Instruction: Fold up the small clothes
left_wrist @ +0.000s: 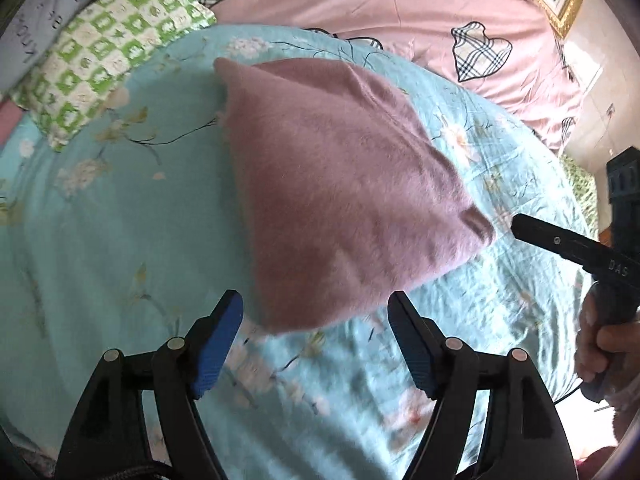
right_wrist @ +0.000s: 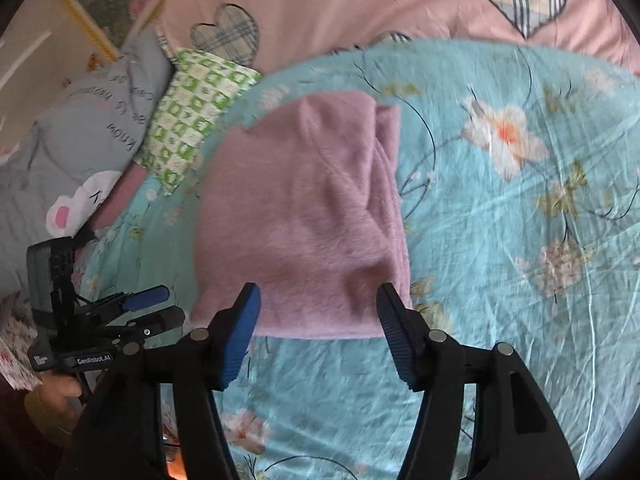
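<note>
Mauve, fuzzy and plain: folded garment [left_wrist: 340, 184]. Turquoise with white-and-orange blossoms and thin dark stems — bedspread [right_wrist: 500, 216]. Pink with plaid hearts outlined in black: sheet [left_wrist: 400, 4]. Green-and-white checks on pillow [left_wrist: 100, 64]. Grey with dark lettering — cushion [right_wrist: 92, 120]. Black with blue pads: left gripper [left_wrist: 316, 344], right gripper [right_wrist: 318, 336].

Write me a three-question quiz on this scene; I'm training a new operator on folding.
1. True or false: the left tool is shut on the purple garment.
2. The garment lies on: A) pink duvet B) turquoise floral sheet C) checked pillow.
3. How do the right tool's jaws stand?

Key: 1 false, its jaws stand apart and empty; 2 B; 3 open, just short of the garment's near edge.
</note>
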{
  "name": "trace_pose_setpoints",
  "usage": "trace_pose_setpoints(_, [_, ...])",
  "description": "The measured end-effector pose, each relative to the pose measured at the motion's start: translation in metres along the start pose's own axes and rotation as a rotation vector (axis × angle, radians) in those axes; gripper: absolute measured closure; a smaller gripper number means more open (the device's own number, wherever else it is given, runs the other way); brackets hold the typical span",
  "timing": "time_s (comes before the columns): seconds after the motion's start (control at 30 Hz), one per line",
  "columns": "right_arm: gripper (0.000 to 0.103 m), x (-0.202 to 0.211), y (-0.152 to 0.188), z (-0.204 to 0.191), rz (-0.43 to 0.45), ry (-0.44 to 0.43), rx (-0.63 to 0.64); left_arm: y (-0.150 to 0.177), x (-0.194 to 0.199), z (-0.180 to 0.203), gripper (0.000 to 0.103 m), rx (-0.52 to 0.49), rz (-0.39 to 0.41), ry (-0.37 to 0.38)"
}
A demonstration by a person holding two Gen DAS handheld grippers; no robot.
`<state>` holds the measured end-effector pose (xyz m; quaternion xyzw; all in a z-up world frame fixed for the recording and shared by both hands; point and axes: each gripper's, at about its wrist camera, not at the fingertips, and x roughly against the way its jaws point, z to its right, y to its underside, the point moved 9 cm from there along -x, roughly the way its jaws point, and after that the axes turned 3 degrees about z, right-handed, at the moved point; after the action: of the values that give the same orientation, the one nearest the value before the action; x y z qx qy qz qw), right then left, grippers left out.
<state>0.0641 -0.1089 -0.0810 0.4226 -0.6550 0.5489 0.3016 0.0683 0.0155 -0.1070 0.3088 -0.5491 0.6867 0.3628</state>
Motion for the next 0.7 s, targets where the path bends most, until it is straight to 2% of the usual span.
trace_pose_setpoints(0.23, [0.041, 0.008, 0.031, -0.001, -0.012, 0.053, 0.043, 0.032, 0.012, -0.009, 0.025, -0.035, 0.006, -0.090])
trace_pose_setpoints(0.4, [0.038, 0.009, 0.048, -0.001, -0.027, 0.091, 0.059, 0.041, 0.015, -0.013, 0.024, -0.051, 0.003, -0.140])
trace_pose_setpoints(0.6, [0.028, 0.009, 0.068, -0.011, -0.038, 0.105, 0.099, 0.042, 0.023, -0.016, 0.020, -0.100, 0.013, -0.210])
trace_pose_setpoints(0.7, [0.018, 0.007, 0.076, -0.019, -0.047, 0.109, 0.122, 0.041, 0.027, -0.016, 0.020, -0.111, 0.015, -0.240])
